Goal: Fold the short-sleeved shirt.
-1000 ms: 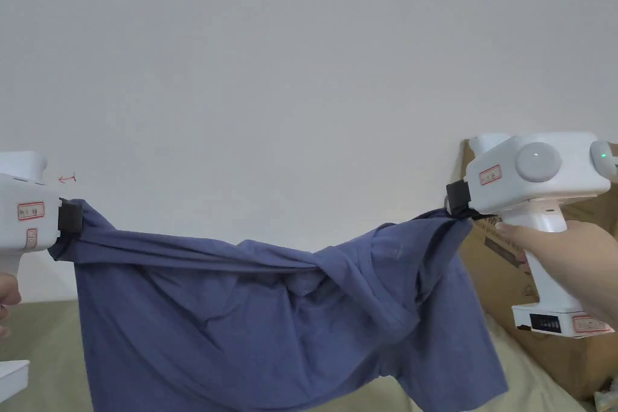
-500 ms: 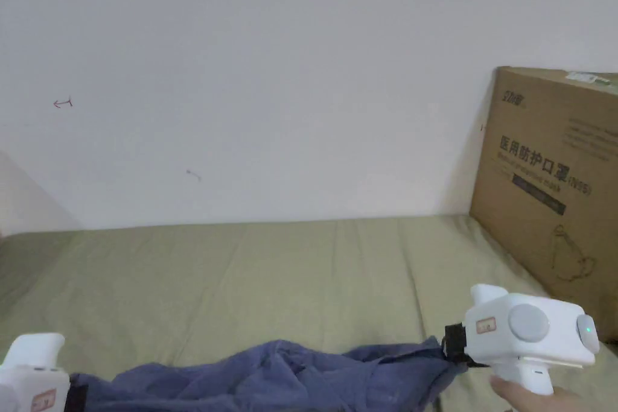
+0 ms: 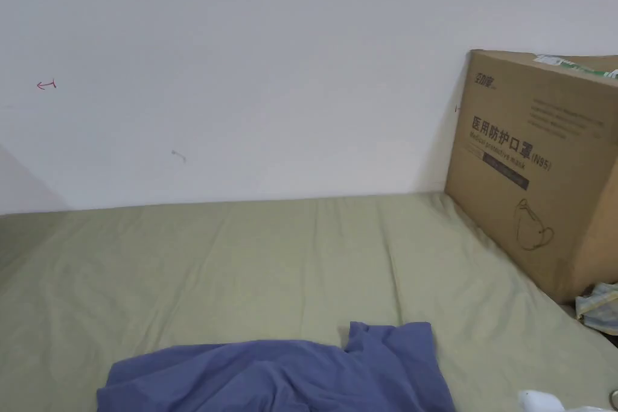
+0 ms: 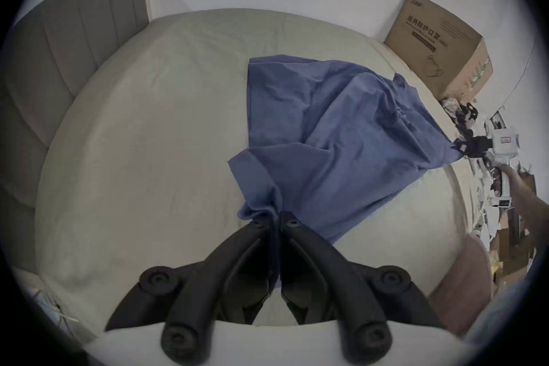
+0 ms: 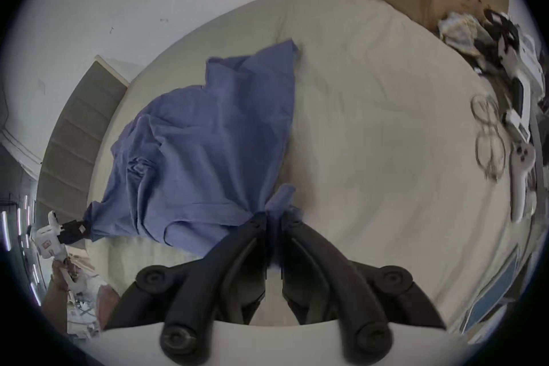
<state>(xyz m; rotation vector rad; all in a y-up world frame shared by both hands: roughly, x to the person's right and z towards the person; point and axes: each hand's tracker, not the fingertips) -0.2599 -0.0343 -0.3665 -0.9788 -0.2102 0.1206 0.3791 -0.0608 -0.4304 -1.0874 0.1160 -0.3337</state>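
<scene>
Blue short-sleeved shirt [image 4: 332,134] lies on the olive-sheeted bed [image 4: 154,117], mostly down but rumpled, with diagonal creases and one flap doubled over near the left gripper. The far edge rests flat on the sheet ahead of both grippers; the near edge is drawn up into two bunched corners.

Left gripper [image 4: 274,219]: jaws drawn together, a gathered corner of cloth pinched between the tips. The shirt fans out ahead of it and off toward the other gripper.

Right gripper [image 5: 273,216]: jaws likewise together on a bunched corner, a small tuft of fabric poking past the tips. The shirt spreads ahead of it and toward the left gripper, which shows far off in this view at the opposite corner.

Step in hand (judgement): laying out. Shirt is being spread on the bed before any fold; no fold yet made.

Next move (judgement): needs both corners pulled apart and toward the person, low over the sheet, to take out the slack and the doubled flap, then set down. Uneven tension would skew the body.

Surroundings: cardboard box [image 3: 537,172] stands beyond the right gripper, against the wall [image 3: 271,57], well clear of the shirt. Grey headboard [image 4: 74,51] sits off to the left gripper's far side.
</scene>
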